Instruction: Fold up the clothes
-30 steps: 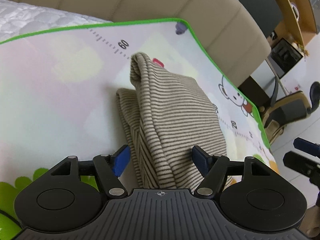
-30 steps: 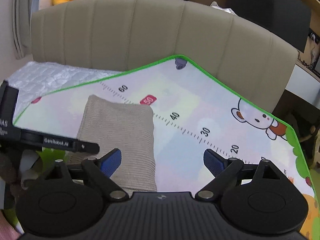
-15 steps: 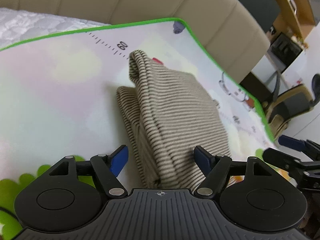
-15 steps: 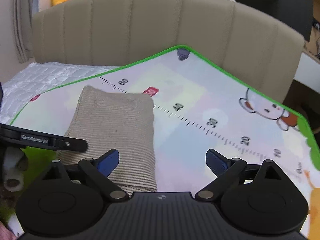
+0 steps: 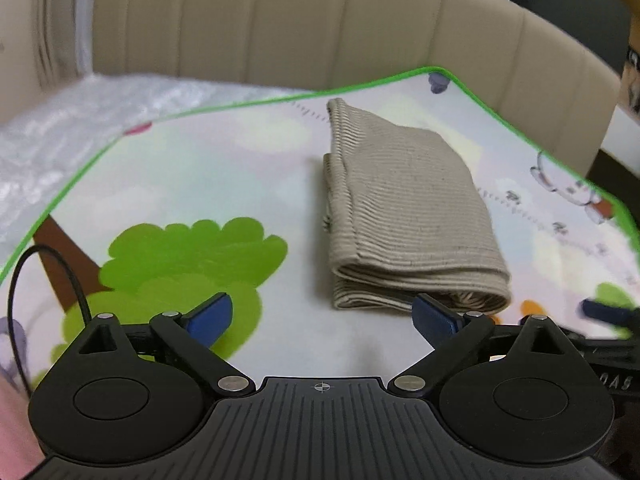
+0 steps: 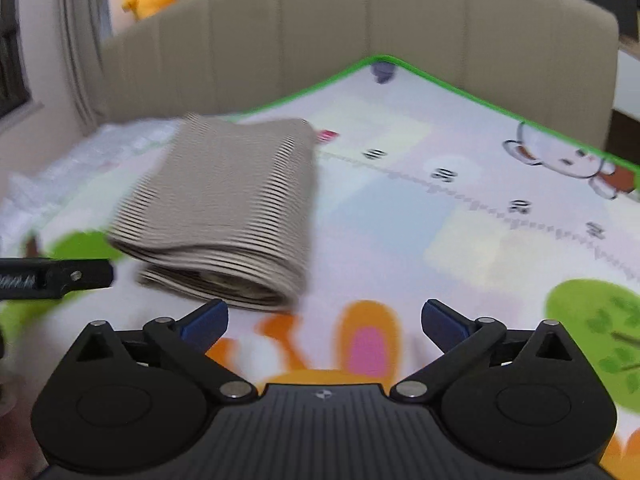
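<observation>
striped garment [image 5: 404,204] lies folded in a compact stack on the play mat [image 5: 192,168], loose edges facing the cameras. left gripper [image 5: 322,316] wide open, empty, garment just ahead and slightly right of it. right gripper [image 6: 324,320] also wide open, empty, garment [image 6: 228,204] ahead to its left.

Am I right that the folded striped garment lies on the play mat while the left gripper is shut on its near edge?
Not quite: the left gripper is open, short of the folded striped garment, as the left wrist view shows. It does lie on the play mat.
</observation>
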Demonstrator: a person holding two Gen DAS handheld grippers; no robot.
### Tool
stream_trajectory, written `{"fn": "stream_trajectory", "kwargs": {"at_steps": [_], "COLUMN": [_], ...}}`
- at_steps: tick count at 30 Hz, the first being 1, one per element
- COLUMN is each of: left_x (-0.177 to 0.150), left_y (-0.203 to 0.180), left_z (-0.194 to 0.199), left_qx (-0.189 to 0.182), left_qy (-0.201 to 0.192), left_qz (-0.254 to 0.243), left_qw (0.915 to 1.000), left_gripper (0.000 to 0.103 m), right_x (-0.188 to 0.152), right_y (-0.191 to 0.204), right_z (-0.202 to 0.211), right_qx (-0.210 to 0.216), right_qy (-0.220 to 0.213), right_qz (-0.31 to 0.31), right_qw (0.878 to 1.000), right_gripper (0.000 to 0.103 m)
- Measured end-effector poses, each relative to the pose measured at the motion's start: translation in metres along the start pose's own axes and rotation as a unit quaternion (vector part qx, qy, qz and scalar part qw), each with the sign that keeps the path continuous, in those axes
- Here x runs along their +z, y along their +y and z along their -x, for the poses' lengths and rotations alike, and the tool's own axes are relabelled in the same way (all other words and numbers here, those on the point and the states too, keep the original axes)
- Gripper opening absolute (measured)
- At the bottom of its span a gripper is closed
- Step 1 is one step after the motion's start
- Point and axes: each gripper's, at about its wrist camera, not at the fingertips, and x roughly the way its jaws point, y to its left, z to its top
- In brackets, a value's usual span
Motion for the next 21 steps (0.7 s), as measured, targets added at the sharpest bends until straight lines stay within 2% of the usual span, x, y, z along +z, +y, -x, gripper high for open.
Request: {"fn": "stream_trajectory", "kwargs": {"at_steps": [3, 4, 6, 11, 13, 21], "left_x": [-0.015, -0.019, -0.024, -0.025, -0.025, -0.026], "left_y": [-0.020, -0.024, -0.028, -0.025, -0.025, -0.028], "left_z": [-0.024, -0.031, -0.039, -0.043, -0.043, -0.040], "left_qx": [0.029, 0.038, 0.051, 0.055, 0.054, 0.053], "left_qy": [0.020, 0.028, 0.030, 0.022, 0.022, 0.026], "left_qz": [-0.043, -0.056, -0.069, -0.057, -0.055, -0.051], "left_qw": [0.9984, 0.9973, 0.9958, 0.9966, 0.9968, 0.9970], "left_gripper": [0.102, 0.102, 0.103, 0.103, 0.103, 0.103], "right_x": [-0.001, -0.001, -0.004, -0.030, -0.026, -0.027], "right_y": [-0.017, -0.022, -0.026, -0.020, -0.021, -0.026], "right_z": [-0.038, -0.042, -0.038, -0.034, -0.037, -0.036], "right_qx": [0.031, 0.043, 0.054, 0.045, 0.049, 0.052], "right_qy": [0.075, 0.075, 0.051, -0.020, -0.009, -0.014], "right_qz": [0.028, 0.027, 0.029, 0.071, 0.065, 0.062], "right_qw": [0.996, 0.996, 0.997, 0.996, 0.997, 0.997], "right_gripper": [0.103, 0.103, 0.103, 0.103, 0.103, 0.103]}}
